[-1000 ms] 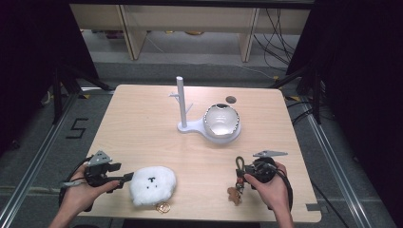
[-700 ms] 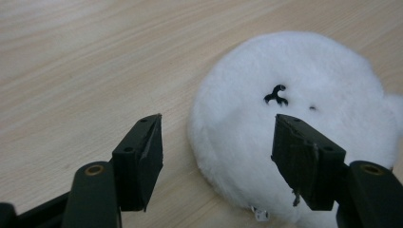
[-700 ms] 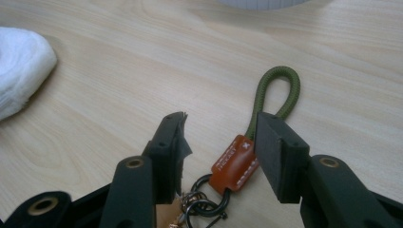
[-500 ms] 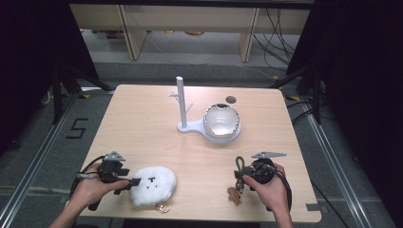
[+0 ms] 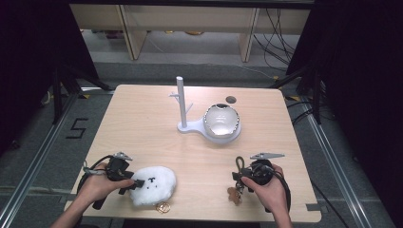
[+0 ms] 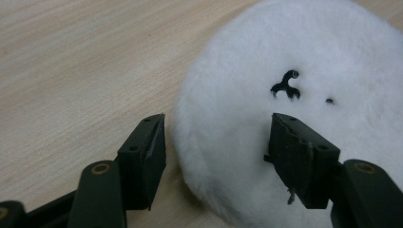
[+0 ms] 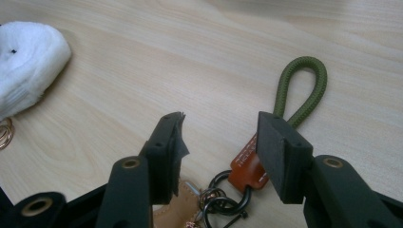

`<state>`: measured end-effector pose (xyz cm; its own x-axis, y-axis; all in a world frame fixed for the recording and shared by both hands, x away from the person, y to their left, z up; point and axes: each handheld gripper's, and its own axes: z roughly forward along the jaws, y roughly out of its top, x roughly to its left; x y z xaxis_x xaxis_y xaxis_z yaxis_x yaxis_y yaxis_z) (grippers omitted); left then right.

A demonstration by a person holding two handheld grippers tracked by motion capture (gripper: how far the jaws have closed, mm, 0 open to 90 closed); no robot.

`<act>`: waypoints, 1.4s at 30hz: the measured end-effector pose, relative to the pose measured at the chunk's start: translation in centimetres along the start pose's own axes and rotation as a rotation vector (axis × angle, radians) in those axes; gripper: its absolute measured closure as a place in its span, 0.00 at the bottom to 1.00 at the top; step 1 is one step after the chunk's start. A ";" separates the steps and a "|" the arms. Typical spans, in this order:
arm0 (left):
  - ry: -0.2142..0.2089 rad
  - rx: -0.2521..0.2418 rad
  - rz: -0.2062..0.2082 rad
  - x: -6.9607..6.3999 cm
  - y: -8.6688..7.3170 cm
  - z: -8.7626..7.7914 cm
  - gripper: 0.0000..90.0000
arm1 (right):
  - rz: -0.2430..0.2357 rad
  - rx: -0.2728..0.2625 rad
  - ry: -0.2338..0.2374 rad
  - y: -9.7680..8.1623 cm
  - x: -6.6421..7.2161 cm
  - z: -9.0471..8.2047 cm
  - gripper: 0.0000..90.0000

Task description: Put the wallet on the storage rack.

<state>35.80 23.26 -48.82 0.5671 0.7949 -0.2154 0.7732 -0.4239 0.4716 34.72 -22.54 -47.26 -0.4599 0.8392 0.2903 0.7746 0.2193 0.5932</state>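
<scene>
Floor marking (image 5: 77, 128) reading "5"

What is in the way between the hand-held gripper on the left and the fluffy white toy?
Nothing visible. The left hand-held gripper is right at the fluffy white toy. Its jaws stand open around the toy's near edge, one on each side, and have just been closing a little. Only bare table lies beside them.
</scene>
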 end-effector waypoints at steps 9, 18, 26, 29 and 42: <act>0.012 0.020 -0.014 -0.4 -0.2 0.3 0.55 | -0.021 -0.020 0.039 0.2 0.9 -0.4 0.57; 0.025 -0.074 0.053 -0.9 -0.8 0.2 0.83 | -0.032 -0.023 0.039 0.3 1.6 -0.7 0.56; 0.032 -0.163 0.095 -1.5 -1.6 -0.2 0.89 | -0.055 -0.030 0.065 0.4 2.1 -0.8 0.56; 0.028 -0.227 0.107 -1.6 -2.0 -0.7 0.91 | -0.023 -0.023 0.070 0.4 2.6 -0.8 0.56; -0.017 -0.575 0.146 -3.9 -1.3 -4.3 0.92 | -0.050 -0.114 0.099 1.0 3.7 -0.8 0.56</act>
<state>31.41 22.58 -44.92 0.6642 0.7371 -0.1247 0.4118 -0.2214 0.8840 33.46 -19.66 -45.01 -0.5418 0.7741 0.3275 0.6977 0.1970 0.6887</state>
